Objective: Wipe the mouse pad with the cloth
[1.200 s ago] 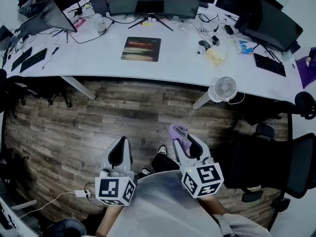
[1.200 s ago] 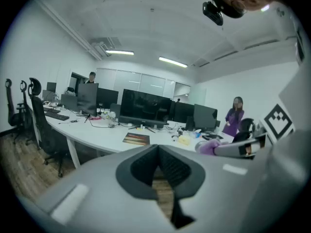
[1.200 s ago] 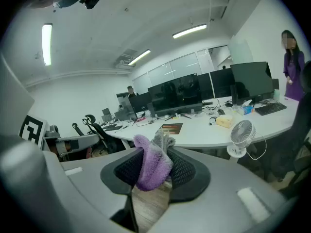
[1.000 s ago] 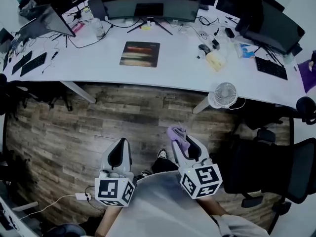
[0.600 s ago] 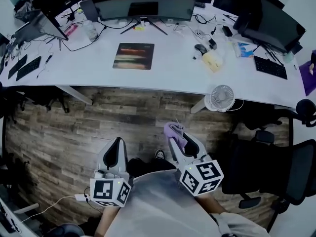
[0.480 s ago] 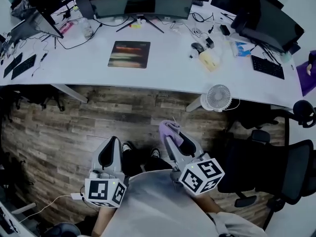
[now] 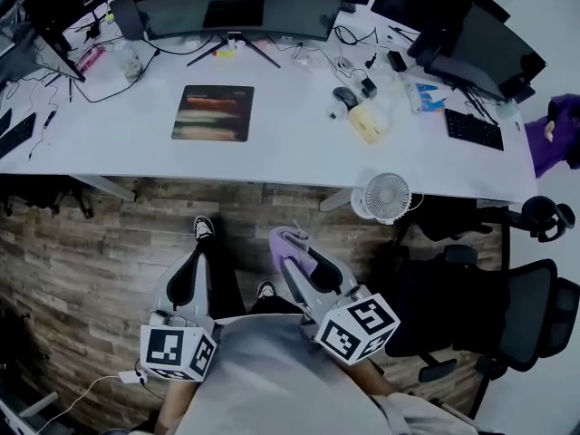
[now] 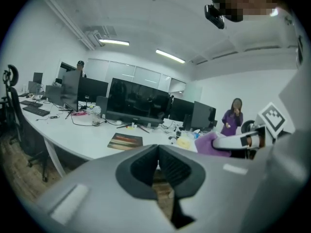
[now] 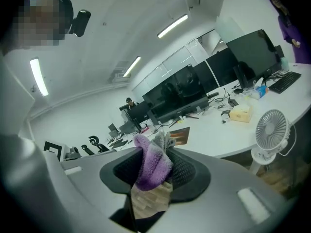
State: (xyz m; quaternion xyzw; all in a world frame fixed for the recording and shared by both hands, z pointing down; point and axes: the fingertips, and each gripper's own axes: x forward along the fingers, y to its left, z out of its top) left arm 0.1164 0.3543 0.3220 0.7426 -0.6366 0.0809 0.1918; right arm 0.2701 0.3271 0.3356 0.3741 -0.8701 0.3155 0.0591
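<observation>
The left claw (image 7: 192, 265) is held low over the wooden floor. Its jaws are pressed together with nothing between them, as the left gripper view (image 8: 158, 166) shows. A shoe (image 7: 204, 227) now reaches forward just ahead of it, where earlier both feet sat back under the body: the person is mid-stride toward the table (image 7: 290, 148). The table edge lies lower in the head view than it did a second ago, so it is nearer. The mouse pad (image 7: 213, 112) has slid left and down in that view, but it lies flat on the table as before, untouched and well apart from both claws.

To the right, the right claw (image 7: 304, 265) is clamped on the purple cloth (image 7: 288, 243), which bunches up out of the jaw tips (image 9: 151, 166), the same hold as earlier. The step in hand appears to be the approach. Wiping has not begun, and the cloth must first be carried forward and leftward to the pad.
</observation>
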